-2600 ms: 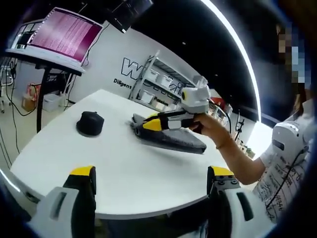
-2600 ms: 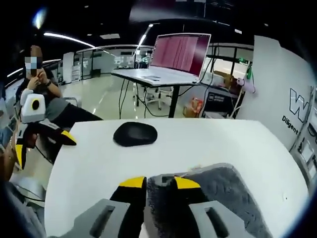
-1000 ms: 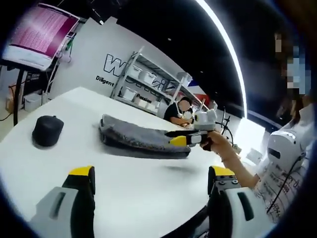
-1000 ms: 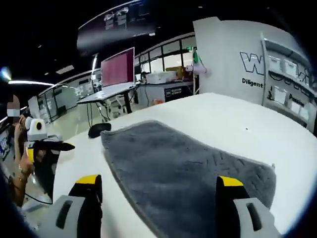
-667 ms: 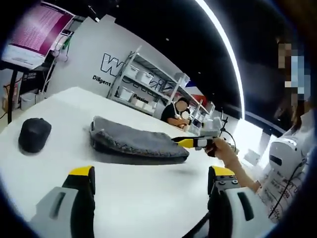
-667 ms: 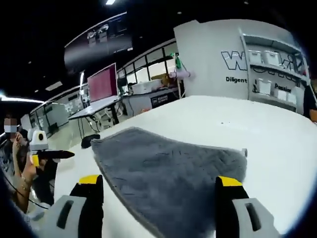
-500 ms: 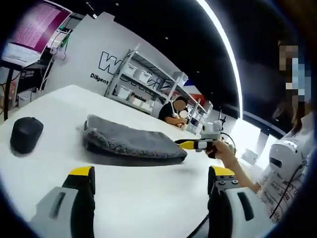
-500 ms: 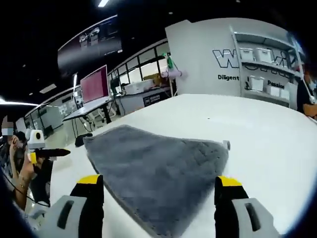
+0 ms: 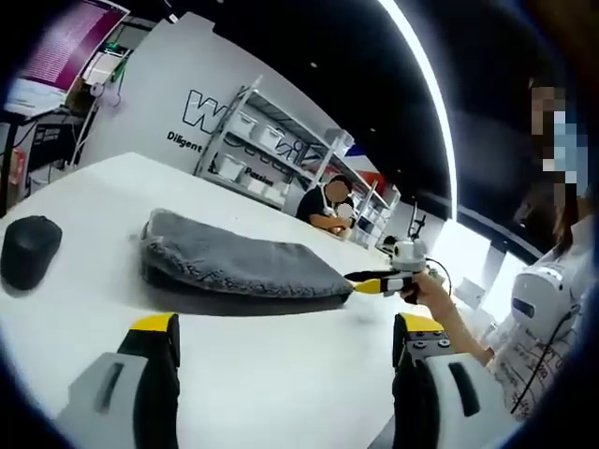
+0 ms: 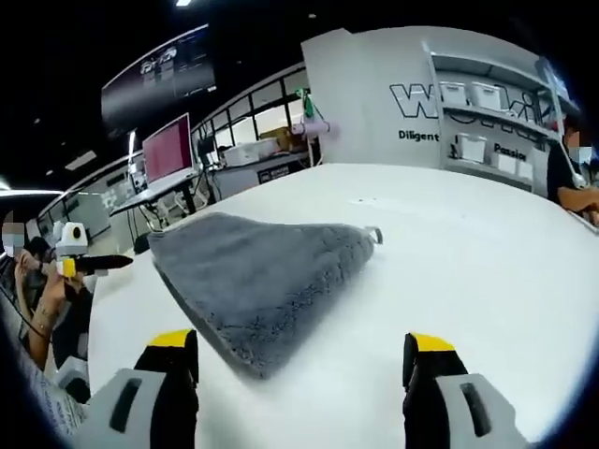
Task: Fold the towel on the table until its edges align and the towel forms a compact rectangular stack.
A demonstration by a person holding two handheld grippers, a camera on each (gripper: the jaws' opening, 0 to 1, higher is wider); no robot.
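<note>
The white table (image 9: 281, 374) carries the grey towel (image 10: 262, 271), which lies folded in a thick, roughly rectangular stack near the table's middle, with a small hanging loop (image 10: 374, 234) poking from one corner. A black mouse (image 9: 28, 253) sits well apart from it, toward the table's far side in the left gripper view. The left gripper (image 9: 281, 341) hangs over bare table with its jaws spread wide and nothing between them; the right gripper (image 10: 295, 360) is likewise spread and empty, just short of the towel's near corner. The fold looks close to done, so the step in hand seems to be a check: sight along the layered edges, and where one creeps out, pinch only that layer near its corner and slide it flush, keeping the stack flat and the mouse undisturbed.
</note>
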